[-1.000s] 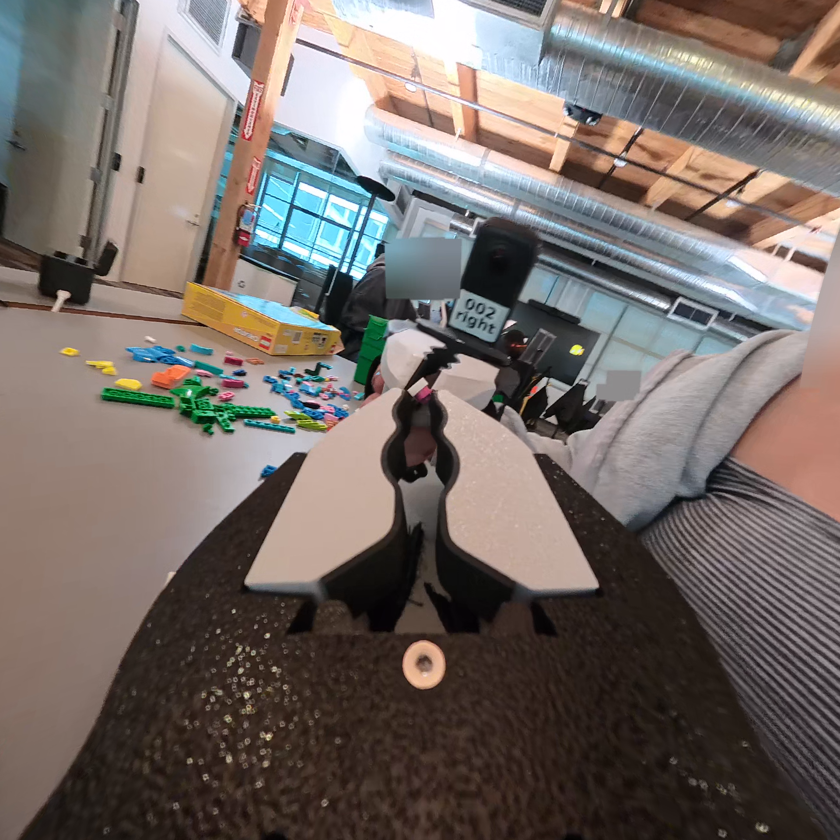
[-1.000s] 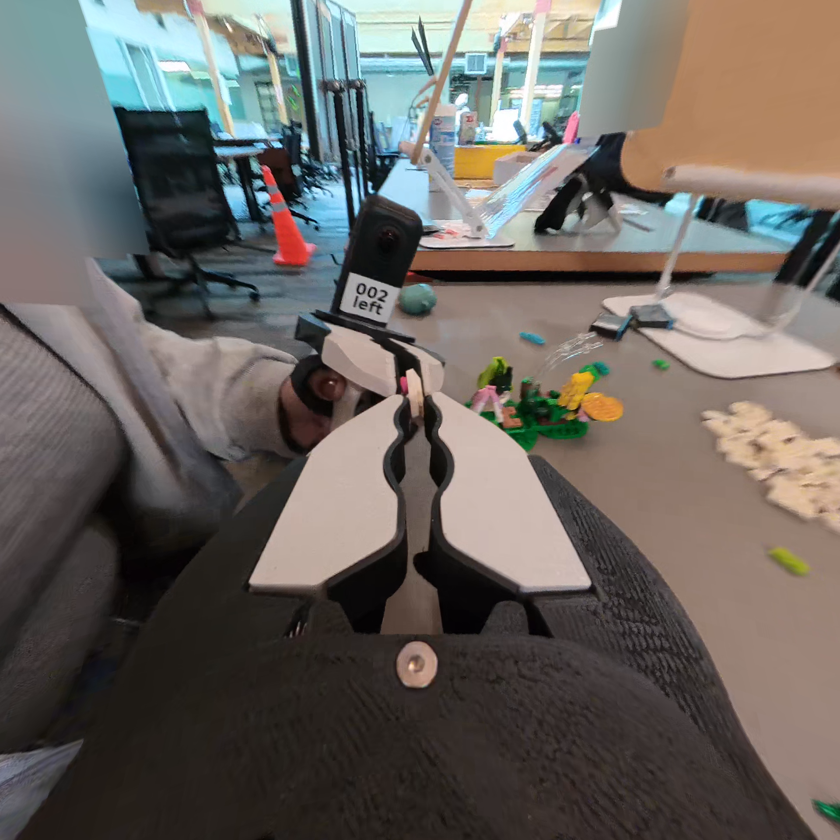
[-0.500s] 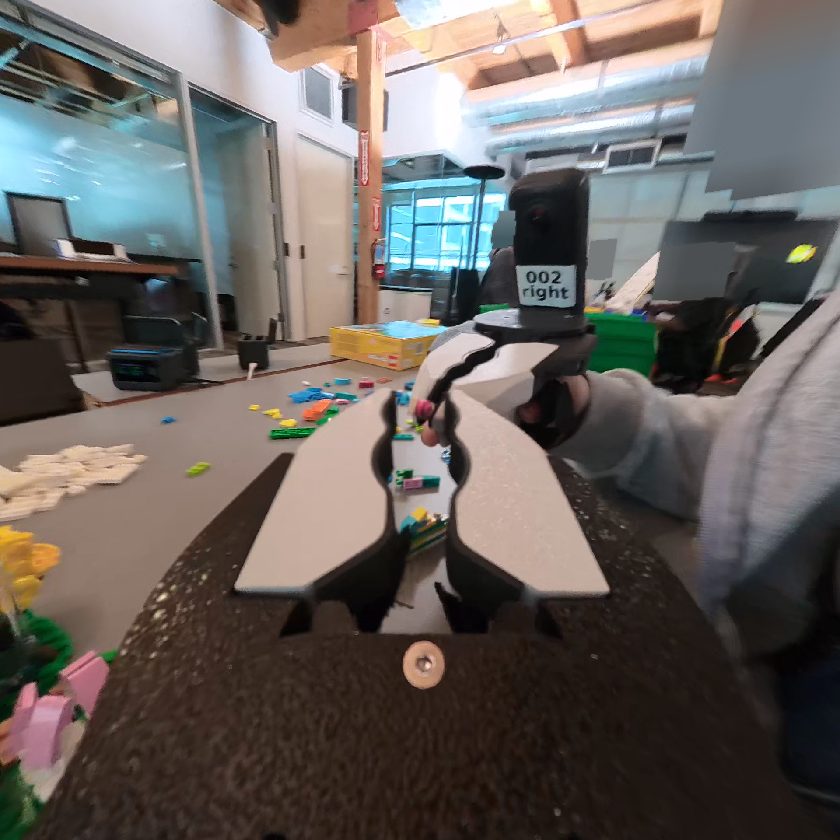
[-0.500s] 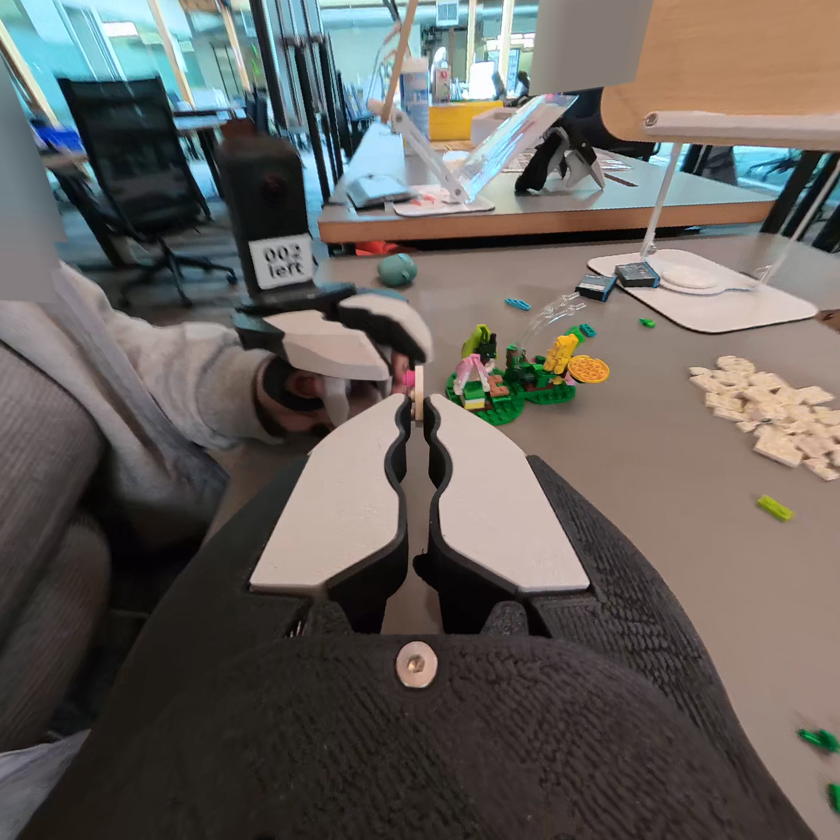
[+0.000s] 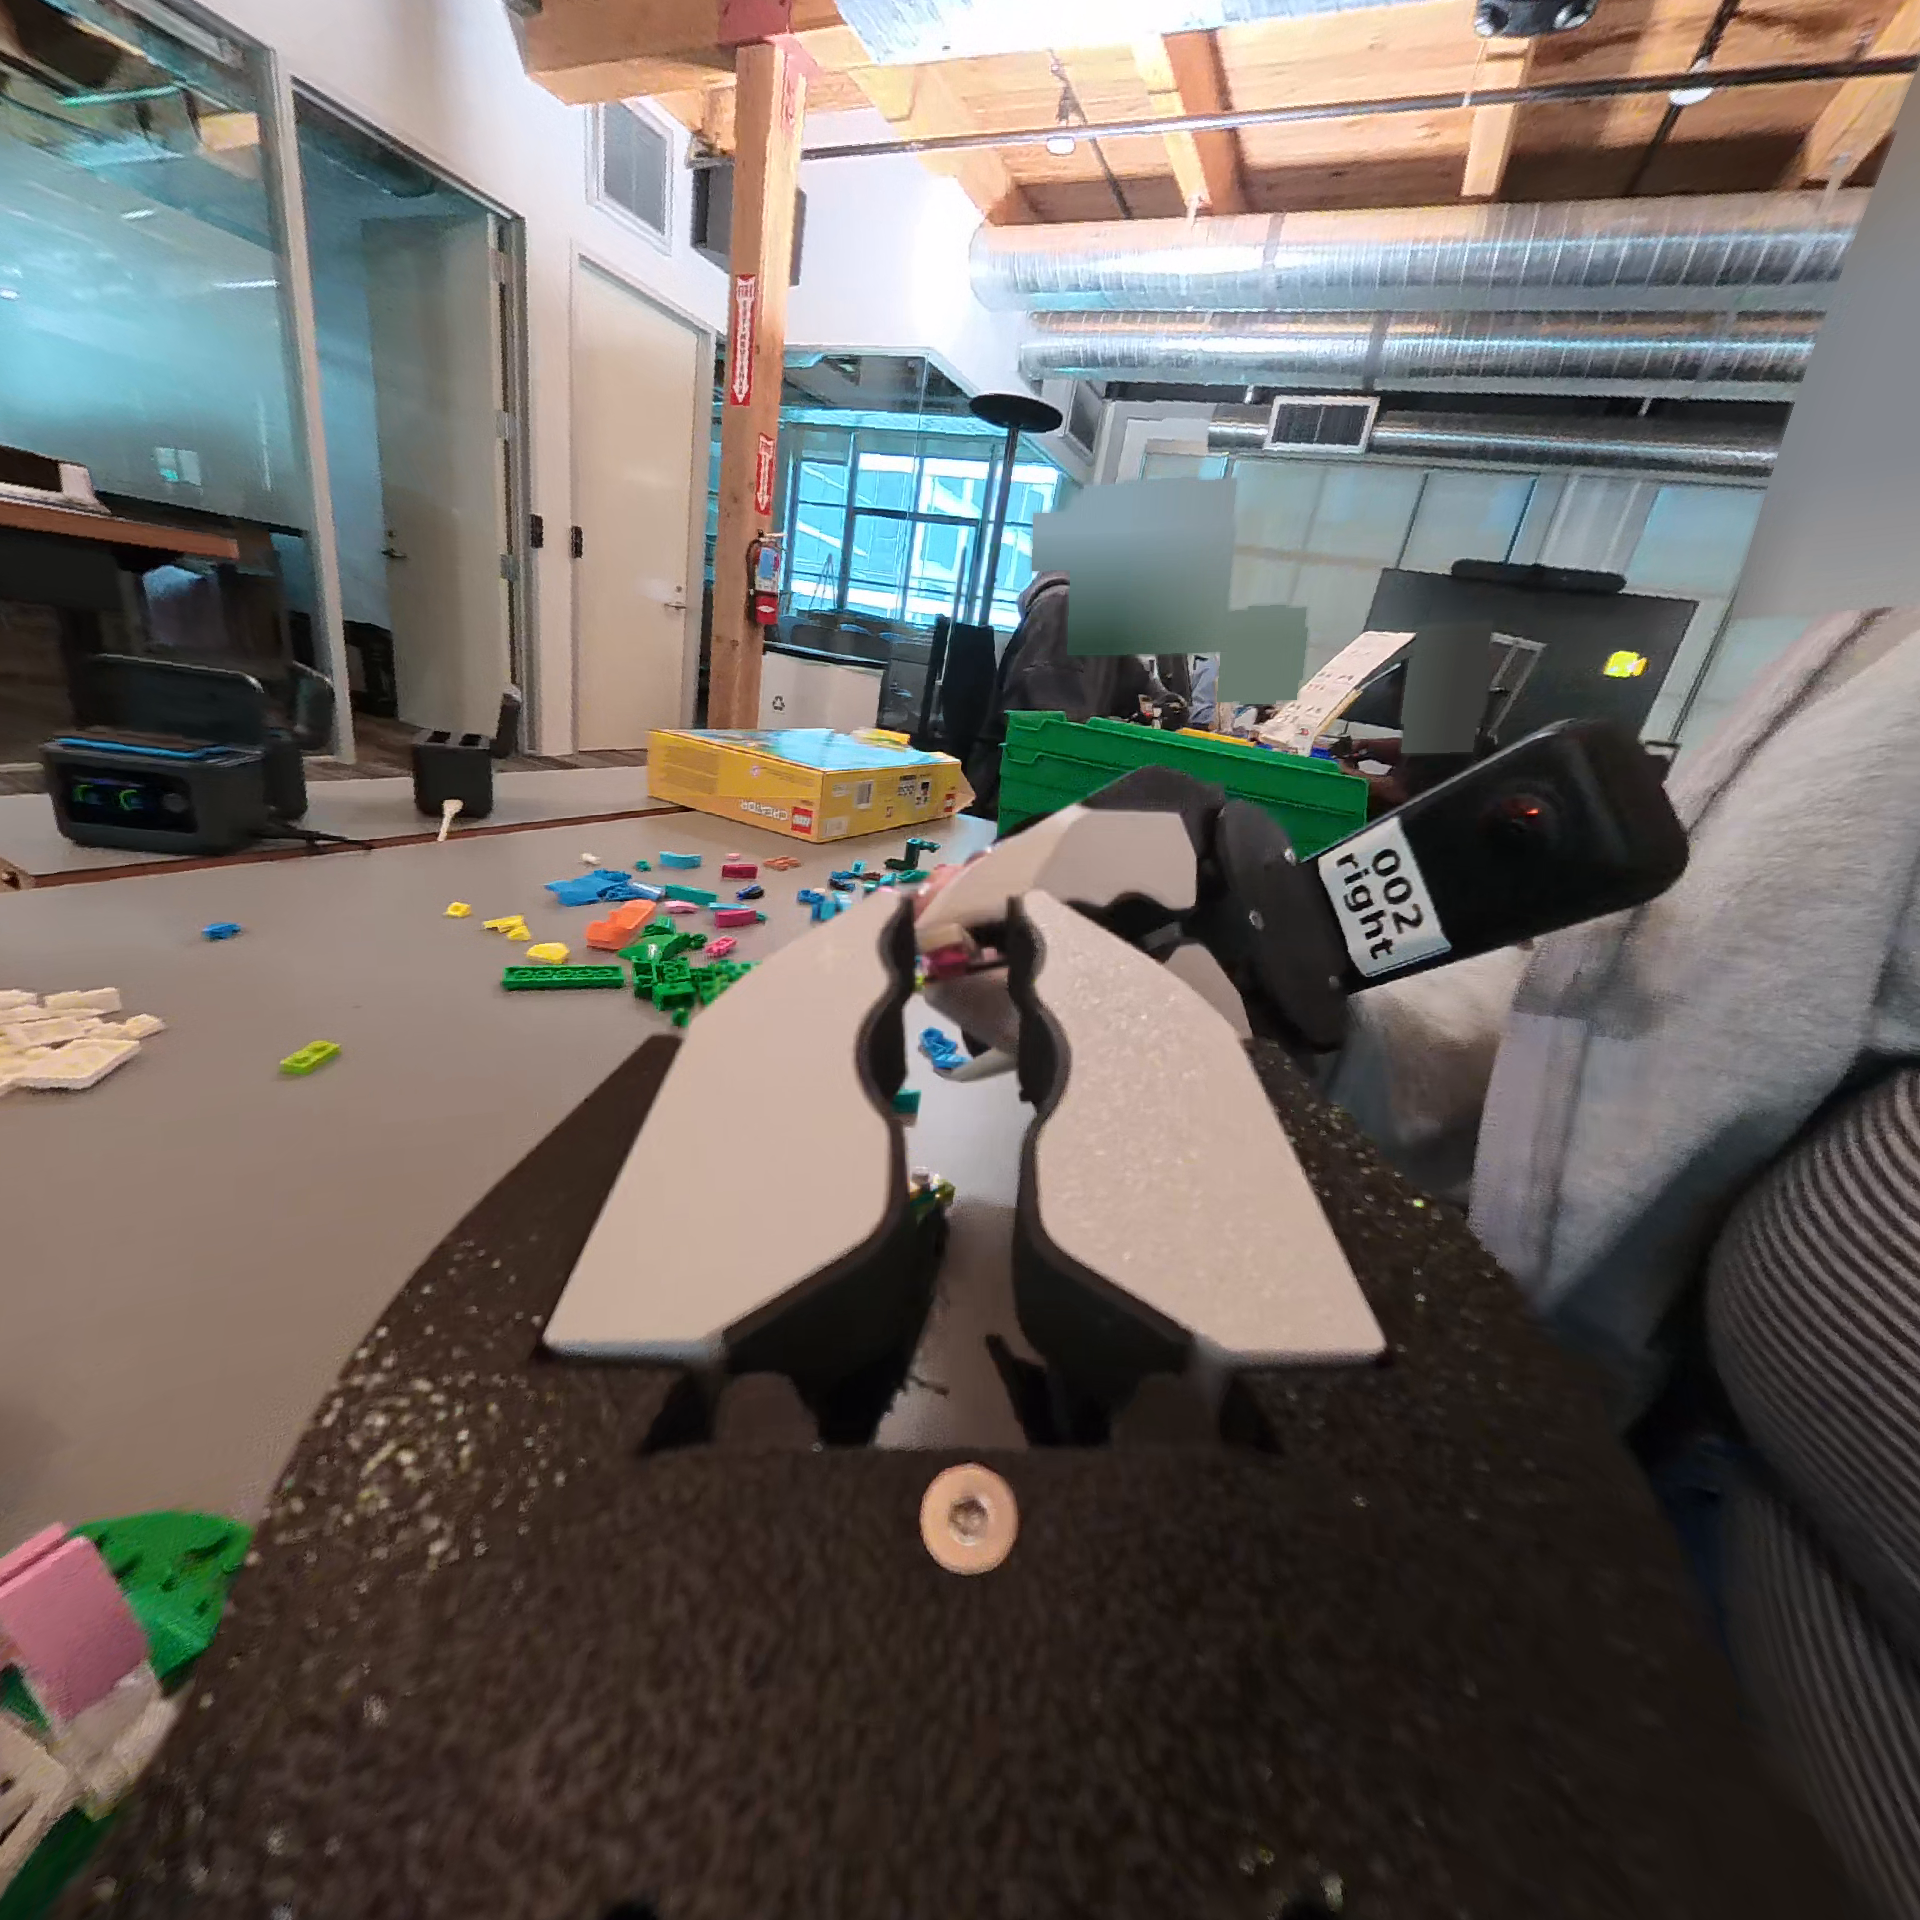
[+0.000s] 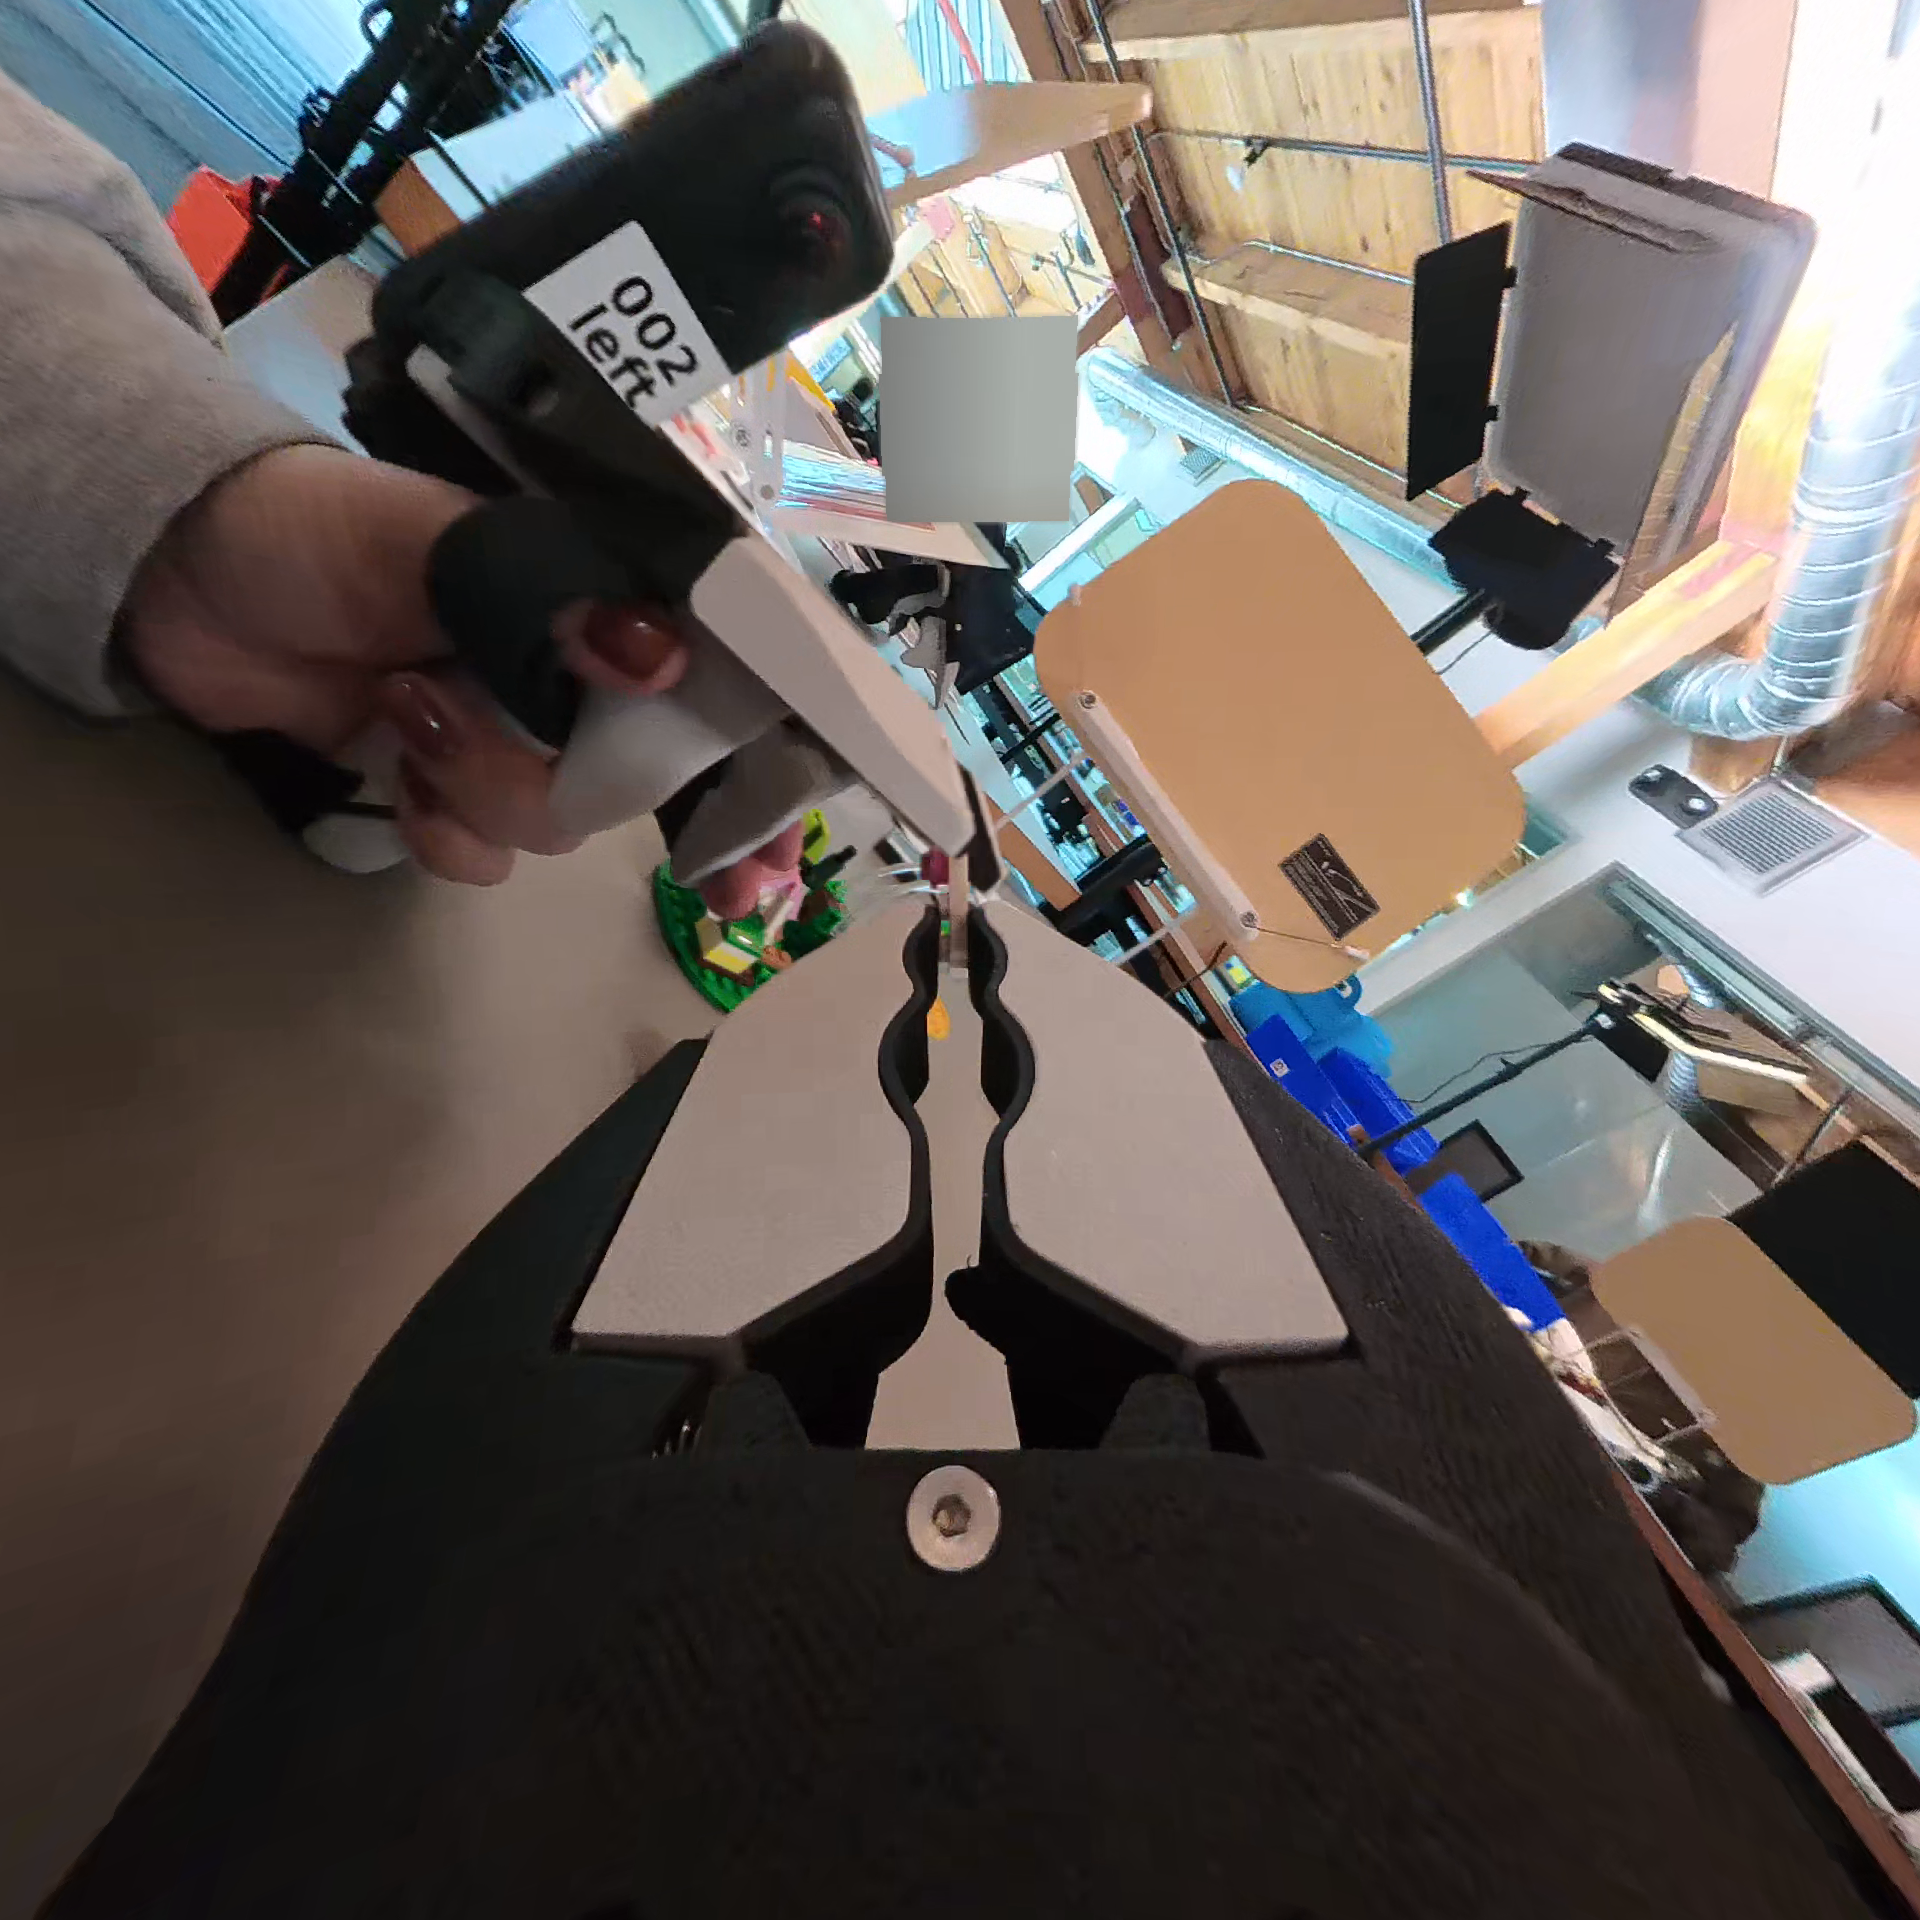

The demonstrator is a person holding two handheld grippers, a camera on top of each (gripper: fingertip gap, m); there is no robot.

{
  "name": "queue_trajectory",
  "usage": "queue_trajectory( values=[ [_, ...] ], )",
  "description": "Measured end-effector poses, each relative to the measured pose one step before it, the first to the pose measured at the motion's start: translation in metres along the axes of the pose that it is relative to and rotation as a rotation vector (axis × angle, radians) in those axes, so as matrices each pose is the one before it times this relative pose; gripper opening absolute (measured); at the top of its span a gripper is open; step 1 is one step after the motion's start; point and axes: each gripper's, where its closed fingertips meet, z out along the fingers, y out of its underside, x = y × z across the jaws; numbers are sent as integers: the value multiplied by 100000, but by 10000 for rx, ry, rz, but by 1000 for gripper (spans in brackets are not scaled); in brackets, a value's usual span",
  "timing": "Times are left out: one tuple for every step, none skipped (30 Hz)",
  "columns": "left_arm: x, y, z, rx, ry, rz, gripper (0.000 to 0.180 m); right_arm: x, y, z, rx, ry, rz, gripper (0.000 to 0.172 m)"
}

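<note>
**Two grippers meeting at one small brick piece**

We see the right gripper [image 6: 957, 940] with its tongs together on a thin pale plate [image 6: 956, 951] that carries a small magenta piece [image 5: 943, 962] at its end. The left gripper [image 5: 961, 961] stands around that magenta piece, tongs slightly apart; we cannot tell whether its pads [image 5: 896, 951] press it. Both hang above the grey table [image 5: 208, 1195]. Beyond lie scattered coloured bricks [image 5: 644, 940] (a yellow box [image 5: 800, 779] behind them), and a green brick model [image 6: 748, 951] sits nearby.
</note>
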Motion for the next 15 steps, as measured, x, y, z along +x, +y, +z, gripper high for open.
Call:
queue_trajectory(
  values=[
    [-77, -98, -81, 80, -166, 135, 13, -333, -80, 37, 97, -127, 97, 3],
    [-73, -128, -85, 101, -179, 160, 12, -297, -82, 13, 103, -131, 142, 3],
    [42, -89, -74, 75, -66, 125, 12, -119, -86, -15, 98, -14, 133, 3],
    [64, 1, -23, 6, -8, 69, 14, 1, -106, -9, 95, 50, 105, 3],
    [12, 83, 36, -70, -4, -5, 14, -62, -91, 1, 75, -12, 103, 3],
    [43, 110, 56, -79, 63, -48, 13, -84, -59, 13, 54, -26, 91, 3],
    [10, 76, 36, -62, 47, -67, 9, -105, -35, 33, 24, -29, 49, 3],
    [-87, 29, 5, -25, -41, -40, 0, -155, 43, 44, -13, -43, -10, 3],
    [31, 21, -19, -15, 18, 19, 0, -156, 66, 47, -35, -30, -72, 3],
    [91, 41, -18, -39, 44, 39, 0, -183, 122, 67, -60, -43, -110, 3],
    [-107, 38, -7, -42, -112, 47, 0, -112, 163, 62, -94, 10, -133, 3],
    [-263, -5, -40, -5, -212, 47, 0, 109, 214, 50, -137, 137, -160, 3],
    [-249, -72, -62, 40, -176, 29, 0, 228, 210, 39, -147, 173, -149, 3],
    [-351, -132, -120, 99, -242, 11, 0, 313, 170, 6, -115, 177, -52, 3],
    [-502, -239, -173, 171, -346, 46, 0, 394, 225, 10, -144, 171, 142, 3]
  ],
)
